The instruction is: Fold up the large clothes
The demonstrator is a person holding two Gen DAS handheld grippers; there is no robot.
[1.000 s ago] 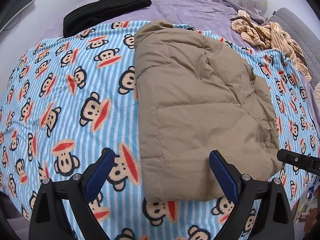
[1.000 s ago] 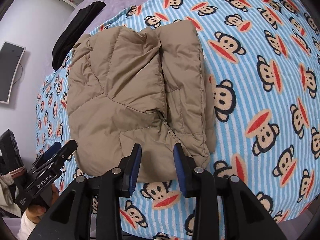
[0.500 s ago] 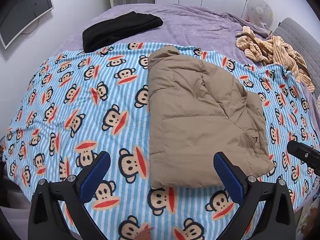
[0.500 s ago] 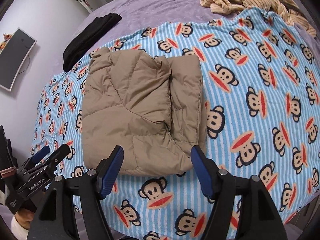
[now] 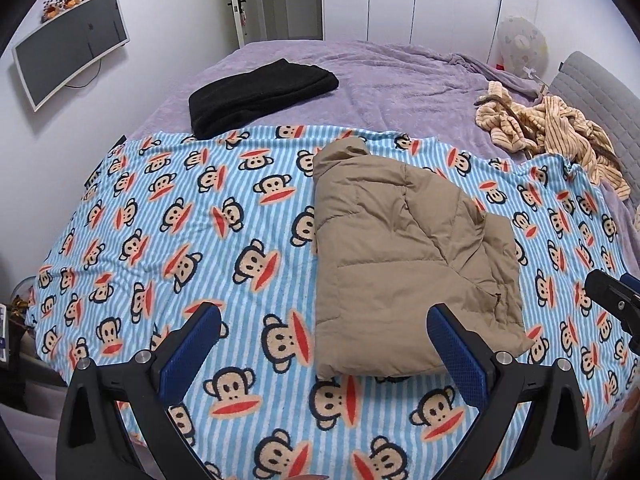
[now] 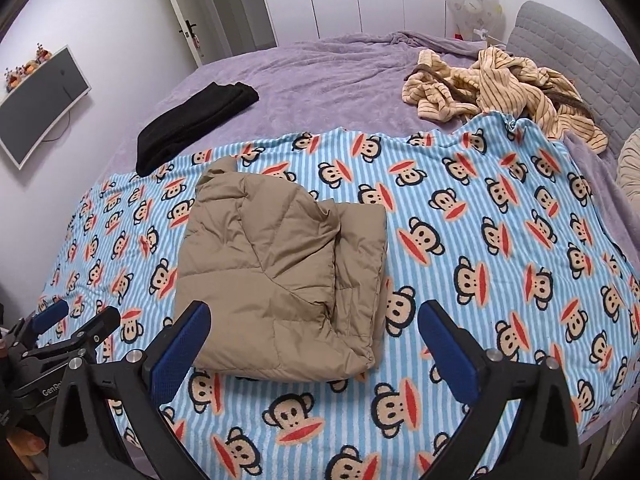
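Left wrist view
Your left gripper (image 5: pixel 324 352): fingers (image 5: pixel 192 344) spread wide, holding nothing, hovering above the near edge of the bed.
Tan puffer jacket (image 5: pixel 404 256): folded into a thick bundle, lying flat on the monkey-print blanket (image 5: pixel 160 220), right of centre; its near edge shows between your fingers but nothing touches it.
Black folded garment (image 5: pixel 260 94): on the purple bedspread (image 5: pixel 400 84), beyond the blanket's far edge, well apart from the jacket.
Striped yellow clothes (image 5: pixel 552 128): a loose heap at the far right, by the grey headboard (image 5: pixel 600 92).
Your right gripper (image 5: pixel 612 300): only its tip shows at the right edge, beside the jacket.

Right wrist view
Your right gripper (image 6: pixel 316 340): fingers (image 6: pixel 448 344) wide apart and empty, above the blanket's near edge.
Tan puffer jacket (image 6: pixel 280 272): left of centre on the blanket (image 6: pixel 480 240), the top layer folded over a narrower strip on its right side; near corner lies between your fingers, untouched.
Your left gripper (image 6: pixel 76 322): low at the left edge, just beside the jacket; fingers apart.
Black folded garment (image 6: pixel 192 120): far left on the bedspread (image 6: pixel 320 80).
Wall-mounted screen (image 6: pixel 36 104): on the left wall.
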